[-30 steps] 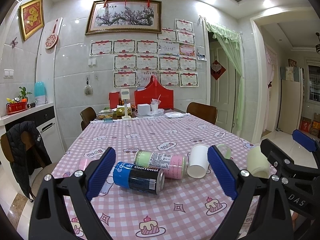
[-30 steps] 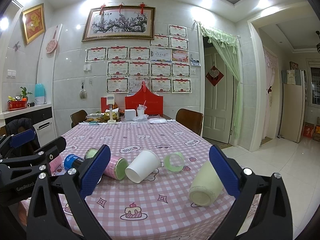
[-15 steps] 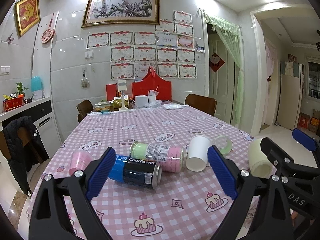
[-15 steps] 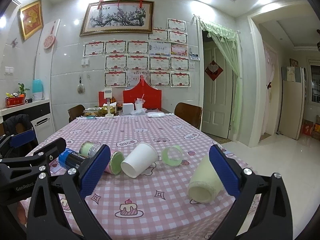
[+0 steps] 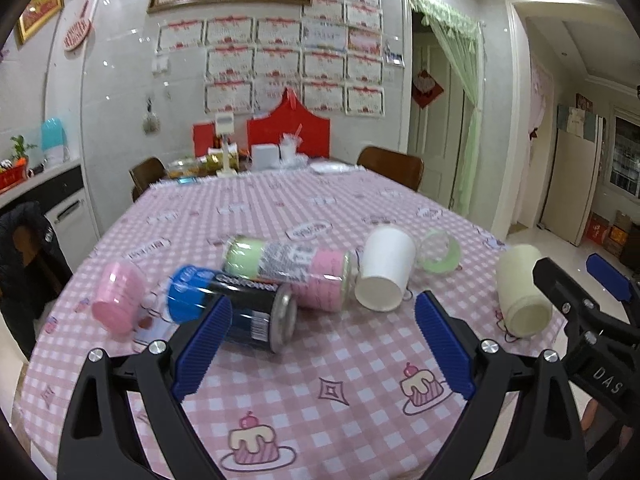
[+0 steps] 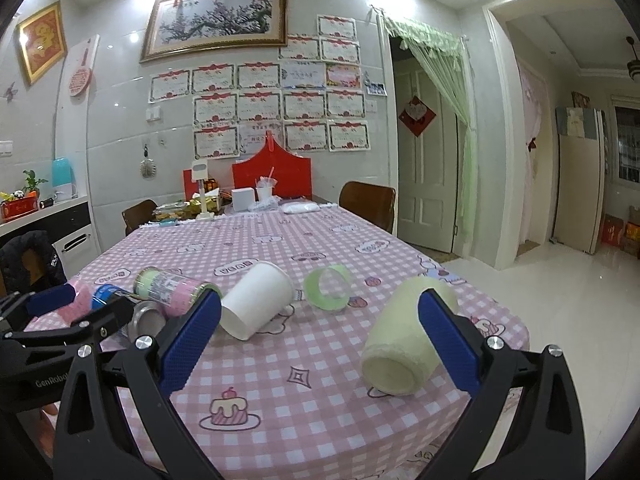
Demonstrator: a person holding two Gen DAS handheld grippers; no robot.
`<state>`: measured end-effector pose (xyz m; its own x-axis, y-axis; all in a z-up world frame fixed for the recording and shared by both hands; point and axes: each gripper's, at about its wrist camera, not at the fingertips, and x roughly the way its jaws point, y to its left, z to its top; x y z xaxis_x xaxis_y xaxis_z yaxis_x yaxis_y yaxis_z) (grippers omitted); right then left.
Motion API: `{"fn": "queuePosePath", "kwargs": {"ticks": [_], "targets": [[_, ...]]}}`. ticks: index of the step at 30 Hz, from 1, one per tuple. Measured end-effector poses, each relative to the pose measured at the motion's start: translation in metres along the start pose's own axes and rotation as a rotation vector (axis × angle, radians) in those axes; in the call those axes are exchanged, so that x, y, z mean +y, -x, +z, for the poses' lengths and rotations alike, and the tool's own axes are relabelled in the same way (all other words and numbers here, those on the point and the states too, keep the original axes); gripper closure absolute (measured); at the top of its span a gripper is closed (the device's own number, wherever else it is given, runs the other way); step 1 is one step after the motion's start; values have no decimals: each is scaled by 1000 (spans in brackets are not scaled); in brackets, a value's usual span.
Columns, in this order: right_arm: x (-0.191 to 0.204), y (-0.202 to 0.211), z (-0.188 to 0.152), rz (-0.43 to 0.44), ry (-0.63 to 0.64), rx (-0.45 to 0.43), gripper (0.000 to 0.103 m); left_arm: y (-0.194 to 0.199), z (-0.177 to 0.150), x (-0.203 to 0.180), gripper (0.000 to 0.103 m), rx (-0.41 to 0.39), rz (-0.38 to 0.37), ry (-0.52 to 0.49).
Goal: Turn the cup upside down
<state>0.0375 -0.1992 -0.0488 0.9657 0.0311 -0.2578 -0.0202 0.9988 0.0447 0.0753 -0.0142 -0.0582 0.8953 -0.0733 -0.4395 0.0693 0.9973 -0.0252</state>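
A white paper cup (image 5: pixel 384 268) lies on its side on the pink checked tablecloth, mouth toward me; it also shows in the right wrist view (image 6: pixel 256 300). A cream cup (image 5: pixel 522 292) lies on its side near the right table edge, also in the right wrist view (image 6: pixel 404 344). A pink cup (image 5: pixel 116 296) lies at the left. My left gripper (image 5: pixel 320 340) is open and empty above the near cloth. My right gripper (image 6: pixel 320 340) is open and empty, its right finger beside the cream cup.
A blue and black can (image 5: pixel 236 308) and a green-pink tube (image 5: pixel 292 266) lie on their sides at the middle. A green tape ring (image 6: pixel 328 286) lies behind the cups. Boxes and dishes (image 6: pixel 244 200) stand at the far end, with chairs (image 6: pixel 368 202) around.
The left gripper has tilted down and moved closer to the table, so the can and cups look larger. The right gripper has moved slightly toward the cream cup. No object has moved.
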Motion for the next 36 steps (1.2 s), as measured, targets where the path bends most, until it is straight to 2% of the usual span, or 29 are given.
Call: {"fn": "queuePosePath", "kwargs": {"ticks": [7, 18, 22, 25, 29, 31, 33, 34, 36], "targets": [[-16, -17, -4, -17, -39, 39, 8, -29, 0, -8, 11, 44, -13, 6], [-60, -41, -6, -51, -149, 59, 8, -83, 9, -58, 12, 105, -81, -114], [-67, -52, -11, -49, -173, 88, 8, -102, 13, -69, 12, 124, -72, -151], [-69, -58, -14, -34, -181, 108, 8, -116, 15, -73, 22, 149, -84, -160], [-70, -62, -14, -22, -188, 114, 8, -131, 17, -72, 28, 219, -115, -132], [-72, -64, -13, -16, -192, 114, 8, -130, 18, -73, 28, 214, -106, -138], [-73, -65, -13, -13, -194, 112, 8, -133, 21, -74, 28, 210, -66, -159], [-73, -65, -13, -14, -195, 112, 8, -140, 21, -74, 28, 231, -35, -175], [-74, -66, -12, -13, -194, 110, 8, -147, 21, -71, 28, 264, -42, -161]]}}
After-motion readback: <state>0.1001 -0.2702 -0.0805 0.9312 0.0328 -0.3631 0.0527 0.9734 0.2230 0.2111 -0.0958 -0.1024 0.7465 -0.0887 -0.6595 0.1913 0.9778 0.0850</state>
